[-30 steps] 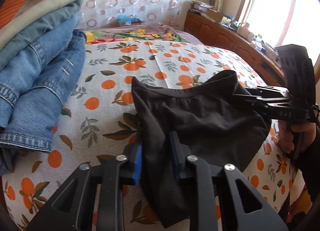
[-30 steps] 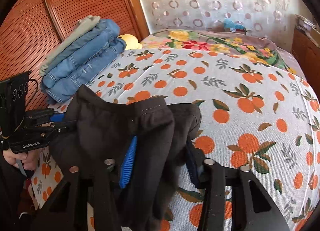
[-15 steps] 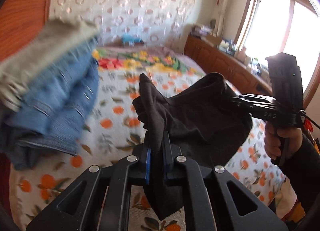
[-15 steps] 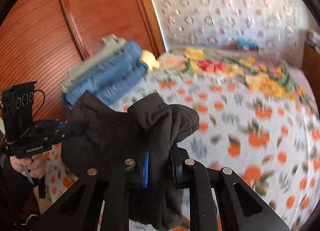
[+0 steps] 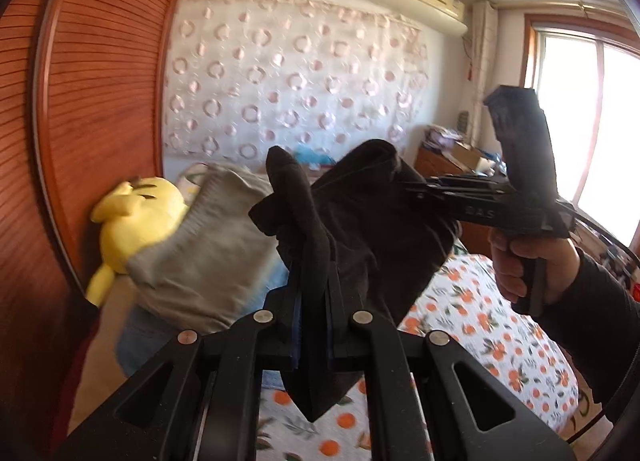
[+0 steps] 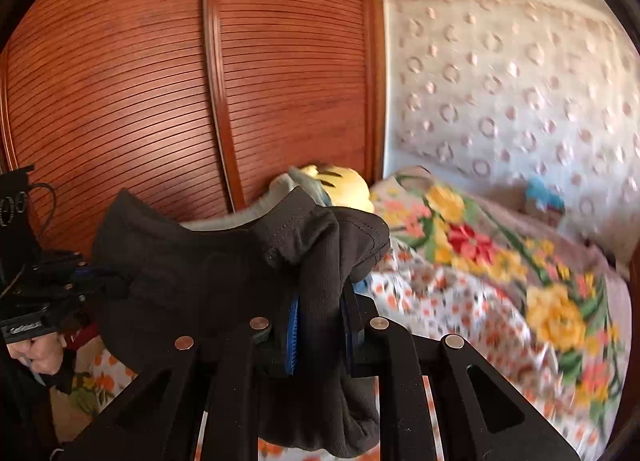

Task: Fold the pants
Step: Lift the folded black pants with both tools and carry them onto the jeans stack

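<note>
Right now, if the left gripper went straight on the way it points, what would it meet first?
Probably the folded grey garment atop the clothes pile, beyond the black pants that the left gripper holds; depth is unclear.

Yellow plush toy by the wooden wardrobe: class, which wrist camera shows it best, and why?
The left wrist view. There the yellow plush toy shows its head, face marking and a leg beside the grey folded garment. In the right wrist view only the top of its head peeks above the black pants.
</note>
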Tool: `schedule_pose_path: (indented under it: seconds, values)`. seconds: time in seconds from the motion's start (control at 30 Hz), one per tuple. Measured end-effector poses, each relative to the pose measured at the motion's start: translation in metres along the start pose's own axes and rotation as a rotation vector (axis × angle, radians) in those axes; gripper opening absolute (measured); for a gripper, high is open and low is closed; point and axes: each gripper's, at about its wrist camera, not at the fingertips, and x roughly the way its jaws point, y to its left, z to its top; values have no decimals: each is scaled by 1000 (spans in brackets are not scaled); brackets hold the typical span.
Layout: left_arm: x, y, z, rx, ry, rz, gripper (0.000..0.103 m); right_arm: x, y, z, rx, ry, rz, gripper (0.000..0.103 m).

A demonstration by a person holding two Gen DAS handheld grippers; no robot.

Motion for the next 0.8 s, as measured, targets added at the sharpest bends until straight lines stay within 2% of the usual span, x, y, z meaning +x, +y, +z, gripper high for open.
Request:
schedule_pose_path:
  seconds: [0.2, 0.37, 0.43, 0.47, 0.53, 0.6, 0.67, 0.8]
  values:
    - [13, 30, 9, -38, -15, 54, 9, 66, -6, 49, -79, 33, 13, 17]
    - [20, 47, 10, -54, -11, 109, 10, 129, 1, 77, -120, 56, 37, 17]
    - [24, 53, 8, -47, -5, 139, 10, 158, 4, 85, -126, 71, 33, 21]
    - [28, 57, 6, -51, 6, 151, 10, 172, 5, 85, -122, 87, 29, 29]
    - [33, 68, 1, -73, 37, 162, 13, 197, 3, 87, -86, 124, -7, 34]
    - [34, 77, -6, -94, 55, 178, 14, 202, 0, 85, -54, 100, -13, 39]
    - [30, 84, -10, -117, 52, 185, 20, 196, -3, 83, -28, 38, -19, 47]
    - [18, 81, -6, -108, 15, 186, 31, 171, -7, 72, 20, -43, -61, 50]
